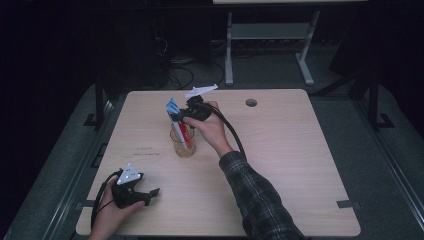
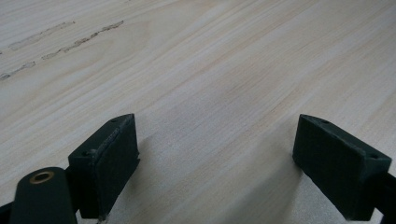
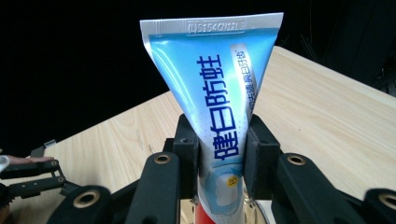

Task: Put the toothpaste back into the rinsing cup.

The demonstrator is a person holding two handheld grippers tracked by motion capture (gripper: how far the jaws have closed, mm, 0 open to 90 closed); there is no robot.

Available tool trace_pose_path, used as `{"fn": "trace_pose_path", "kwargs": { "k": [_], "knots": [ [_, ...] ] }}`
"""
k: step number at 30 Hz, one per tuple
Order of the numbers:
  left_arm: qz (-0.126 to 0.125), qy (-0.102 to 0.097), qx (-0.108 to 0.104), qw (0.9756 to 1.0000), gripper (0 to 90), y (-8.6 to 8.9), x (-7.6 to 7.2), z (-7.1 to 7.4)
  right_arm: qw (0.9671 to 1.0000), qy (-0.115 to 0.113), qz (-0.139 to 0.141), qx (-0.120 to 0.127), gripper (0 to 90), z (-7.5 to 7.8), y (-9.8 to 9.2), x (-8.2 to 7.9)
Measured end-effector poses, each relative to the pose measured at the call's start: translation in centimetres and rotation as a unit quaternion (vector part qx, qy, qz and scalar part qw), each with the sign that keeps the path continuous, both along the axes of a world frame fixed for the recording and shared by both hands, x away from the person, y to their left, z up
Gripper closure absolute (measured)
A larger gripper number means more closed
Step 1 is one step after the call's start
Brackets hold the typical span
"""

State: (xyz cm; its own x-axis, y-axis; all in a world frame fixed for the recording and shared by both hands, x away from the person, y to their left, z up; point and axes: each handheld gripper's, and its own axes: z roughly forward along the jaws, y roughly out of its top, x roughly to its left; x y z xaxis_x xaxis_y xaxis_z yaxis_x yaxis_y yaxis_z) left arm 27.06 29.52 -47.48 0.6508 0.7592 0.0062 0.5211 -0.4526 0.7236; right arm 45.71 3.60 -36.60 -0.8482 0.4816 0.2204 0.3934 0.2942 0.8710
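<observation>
My right claw (image 1: 184, 116) is clamped on a blue and white toothpaste tube (image 3: 219, 98), its two jaws pinching the tube's flat body from either side, just below the middle, so the crimped end stands up above them. The tube sits upright near the centre of the desk (image 1: 280, 150), with its lower, red-marked end down inside a clear glass cup (image 1: 183, 142). I judge that I hold it by the broad flat faces because they give the pads the most to press on, and upright so it can pass the cup's rim cleanly; whether it is going in or coming out I cannot tell. My left claw (image 1: 150, 196) rests at about seven o'clock on the desk, well apart from the cup, its jaws spread wide with nothing between them, likely parked out of the way.
</observation>
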Motion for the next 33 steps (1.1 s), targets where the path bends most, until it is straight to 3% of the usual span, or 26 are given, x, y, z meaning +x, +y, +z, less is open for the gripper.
{"fn": "trace_pose_path", "kwargs": {
  "k": [12, 15, 16, 22, 33],
  "knots": [
    [0.0, 0.0, 0.0, 1.0, 13.1, 0.0, 0.0, 0.0, 1.0, 0.004, 0.0, -0.006, 68.8, -0.6, 0.1, -0.2],
    [0.0, 0.0, 0.0, 1.0, 13.1, 0.0, 0.0, 0.0, 1.0, 0.007, 0.002, 0.0, 65.1, -0.6, 0.3, -0.1],
    [0.0, 0.0, 0.0, 1.0, 13.1, 0.0, 0.0, 0.0, 1.0, 0.004, -0.002, 0.001, 59.1, -0.5, 0.3, -0.1],
    [0.0, 0.0, 0.001, 1.0, 13.1, 0.0, 0.0, 0.0, 0.9999, -0.005, -0.01, -0.009, 45.8, 0.0, 0.0, -0.3],
    [0.0, 0.001, 0.001, 1.0, 13.1, 0.0, 0.0, 0.0, 0.9994, -0.015, -0.025, -0.018, 38.0, 0.6, -2.1, -1.2]
  ]
}}
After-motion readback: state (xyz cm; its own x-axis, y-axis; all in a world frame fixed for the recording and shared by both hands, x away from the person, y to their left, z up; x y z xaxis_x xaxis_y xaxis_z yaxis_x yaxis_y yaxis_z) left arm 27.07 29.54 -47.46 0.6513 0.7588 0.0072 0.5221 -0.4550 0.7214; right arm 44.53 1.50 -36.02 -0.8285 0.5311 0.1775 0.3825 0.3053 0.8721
